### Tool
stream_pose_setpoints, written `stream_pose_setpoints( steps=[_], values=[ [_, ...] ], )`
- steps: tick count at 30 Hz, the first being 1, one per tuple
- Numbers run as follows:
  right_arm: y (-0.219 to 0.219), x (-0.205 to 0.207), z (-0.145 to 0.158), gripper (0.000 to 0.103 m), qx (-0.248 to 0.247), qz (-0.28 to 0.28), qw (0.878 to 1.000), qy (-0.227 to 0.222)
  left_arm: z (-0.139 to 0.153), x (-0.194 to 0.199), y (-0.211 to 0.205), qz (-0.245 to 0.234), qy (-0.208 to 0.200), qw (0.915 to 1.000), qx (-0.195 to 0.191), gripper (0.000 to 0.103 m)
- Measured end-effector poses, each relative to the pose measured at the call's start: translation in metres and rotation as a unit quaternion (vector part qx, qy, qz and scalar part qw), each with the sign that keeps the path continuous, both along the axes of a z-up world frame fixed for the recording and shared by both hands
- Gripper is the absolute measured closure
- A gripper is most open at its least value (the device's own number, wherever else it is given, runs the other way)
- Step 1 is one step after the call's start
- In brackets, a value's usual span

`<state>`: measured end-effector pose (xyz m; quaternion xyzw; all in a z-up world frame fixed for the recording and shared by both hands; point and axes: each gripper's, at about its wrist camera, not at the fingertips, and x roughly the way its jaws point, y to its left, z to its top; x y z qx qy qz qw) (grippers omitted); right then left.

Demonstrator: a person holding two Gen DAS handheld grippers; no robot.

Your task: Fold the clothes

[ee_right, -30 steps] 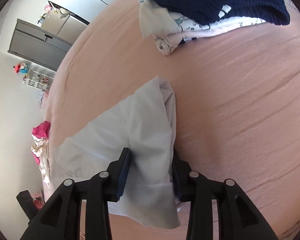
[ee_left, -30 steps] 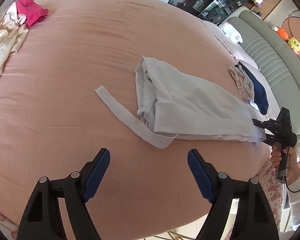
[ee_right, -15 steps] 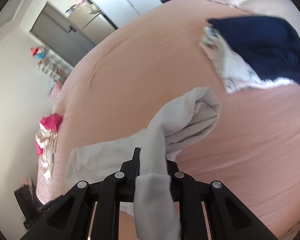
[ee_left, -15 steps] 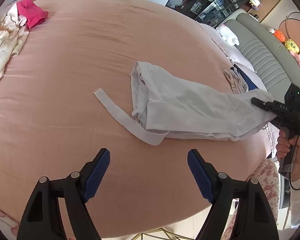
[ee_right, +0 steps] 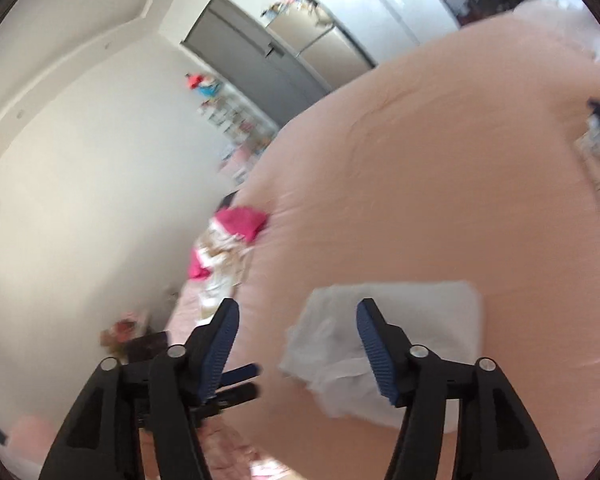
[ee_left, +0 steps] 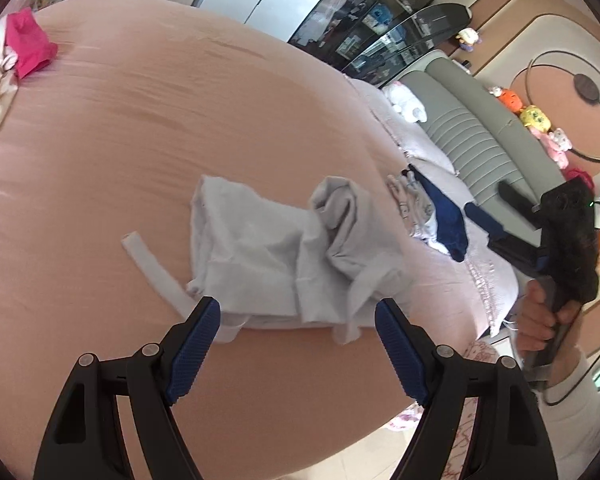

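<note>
A light grey garment (ee_left: 284, 252) lies on the pink bed (ee_left: 140, 128), its right end heaped back over its middle, with a loose grey strap (ee_left: 152, 268) trailing to its left. My left gripper (ee_left: 296, 340) is open and empty, just in front of the garment's near edge. My right gripper (ee_right: 296, 340) is open and empty, raised above the garment (ee_right: 400, 324); it also shows in the left wrist view (ee_left: 500, 216), held in a hand at the right. The right wrist view is blurred.
A folded stack with a navy item (ee_left: 444, 220) on top sits right of the garment. A pile of unfolded clothes with a pink piece (ee_left: 28, 44) lies at the bed's far left. A grey headboard (ee_left: 480, 140) with plush toys stands at the right.
My right gripper carried the garment's right end up and over to the left, opened and let it drop in a heap, then pulled away. My left gripper moved closer to the garment.
</note>
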<state>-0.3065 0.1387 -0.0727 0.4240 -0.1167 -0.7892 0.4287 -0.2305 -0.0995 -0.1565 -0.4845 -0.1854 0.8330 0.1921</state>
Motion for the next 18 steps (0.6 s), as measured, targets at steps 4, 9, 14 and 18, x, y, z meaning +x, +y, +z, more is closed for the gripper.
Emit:
stream_pose_setpoints(
  steps=[4, 9, 14, 18],
  values=[
    [-0.011, -0.013, -0.048, 0.045, 0.235, -0.039, 0.969, 0.062, 0.006, -0.013, 0.018, -0.020, 0.014, 0.9995, 0.017, 0.024],
    [-0.025, -0.002, -0.097, 0.047, 0.269, -0.004, 0.962, 0.041, 0.014, -0.022, 0.045, -0.066, 0.033, 0.9969, 0.029, 0.024],
    [-0.024, -0.008, -0.102, 0.047, 0.179, -0.004, 0.983, -0.027, -0.004, -0.026, 0.068, -0.098, -0.017, 0.9949, -0.020, 0.035],
    [-0.015, -0.008, -0.100, 0.047, 0.156, -0.016, 0.987, -0.038, -0.011, -0.028, 0.053, -0.050, -0.034, 0.9975, 0.037, 0.038]
  ],
)
